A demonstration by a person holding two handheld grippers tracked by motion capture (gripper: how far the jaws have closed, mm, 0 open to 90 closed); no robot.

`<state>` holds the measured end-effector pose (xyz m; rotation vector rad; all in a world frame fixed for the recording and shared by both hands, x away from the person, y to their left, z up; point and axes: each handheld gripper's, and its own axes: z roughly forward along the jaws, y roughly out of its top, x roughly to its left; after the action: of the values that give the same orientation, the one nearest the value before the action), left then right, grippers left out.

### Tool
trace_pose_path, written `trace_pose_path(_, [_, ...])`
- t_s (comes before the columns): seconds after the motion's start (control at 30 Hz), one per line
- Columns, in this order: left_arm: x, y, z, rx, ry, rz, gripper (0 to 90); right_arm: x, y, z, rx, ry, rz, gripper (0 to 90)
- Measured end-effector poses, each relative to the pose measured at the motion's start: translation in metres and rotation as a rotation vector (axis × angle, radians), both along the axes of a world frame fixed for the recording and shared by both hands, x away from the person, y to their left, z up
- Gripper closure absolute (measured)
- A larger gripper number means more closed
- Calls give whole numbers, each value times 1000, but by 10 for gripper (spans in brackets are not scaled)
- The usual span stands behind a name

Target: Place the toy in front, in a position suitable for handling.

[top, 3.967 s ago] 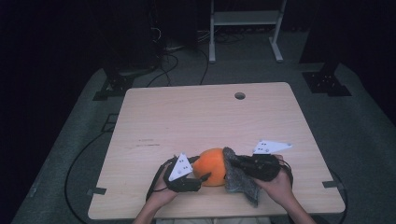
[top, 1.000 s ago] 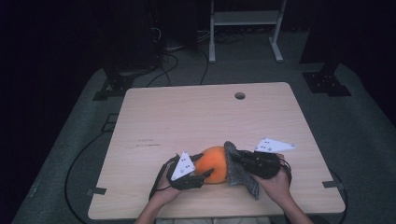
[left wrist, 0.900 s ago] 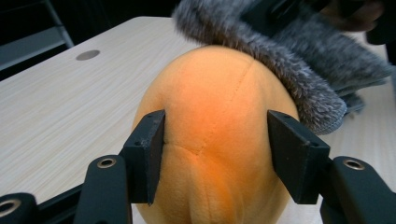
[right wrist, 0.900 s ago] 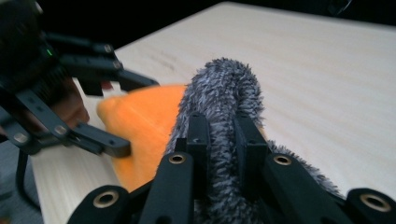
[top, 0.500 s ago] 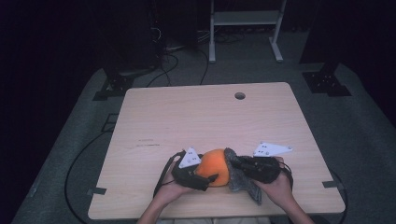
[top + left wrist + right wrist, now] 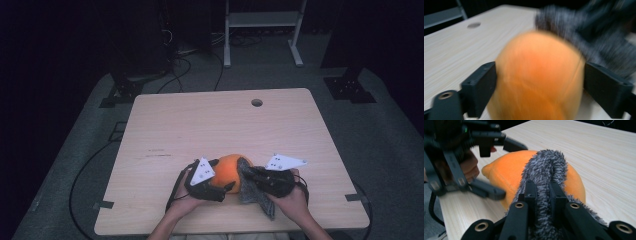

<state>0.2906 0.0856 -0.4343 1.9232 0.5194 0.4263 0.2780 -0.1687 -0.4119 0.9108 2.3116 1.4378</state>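
Hand-held gripper on the left (image 6: 220, 181) had just been opening its jaws, which stood one on each side of the round orange plush cushion (image 6: 229, 171); the left gripper view was too blurred to say whether the pads still touched it. Hand-held gripper on the right (image 6: 541, 195) was clamped tight on a fold of shaggy grey fabric (image 6: 546, 170), draped over the top of the cushion directly ahead of its jaws. The cushion sat on the pale wooden desk (image 6: 210, 125), between the two tools and close to the near edge. With the left jaws loosened, a pull on the fabric would probably drag or roll the soft cushion toward the right tool instead of sliding the cloth over it. The narrow pinch of fabric could also slip free under tension, since the pile looked slick and loose.
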Motion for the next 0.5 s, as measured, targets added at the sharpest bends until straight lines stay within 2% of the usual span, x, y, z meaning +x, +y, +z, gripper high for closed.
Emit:
trace_pose_path(0.03, [0, 3, 1, -9, 0, -3, 206, -1, 0, 0, -3, -6, 1, 789])
trace_pose_path(0.1, [0, 3, 0, 1, -1, 2, 275, 0, -2, -1, 0, 1, -2, 789])
trace_pose_path(0.23, [-2, 3, -2, 24, 4, 5, 302, 5, -13, -4, -3, 33, -30, 788])
trace_pose_path(0.33, [-1, 6, -3, 18, 11, 3, 302, 10, -27, -12, -43, 78, -87, 789])
trace_pose_path(0.4, [-1, 7, -3, 7, 22, 2, 302, 13, -33, -15, -28, 115, -97, 789])
trace_pose_path(0.43, [-1, 7, -4, 8, 22, -2, 301, 12, -32, -12, 7, 112, -81, 789])
trace_pose_path(0.47, [-1, 7, -4, 8, 22, -2, 301, 12, -32, -12, 7, 112, -81, 789])
trace_pose_path(0.5, [-1, 7, -4, 2, 24, 1, 301, 9, -29, -8, 21, 93, -67, 789])
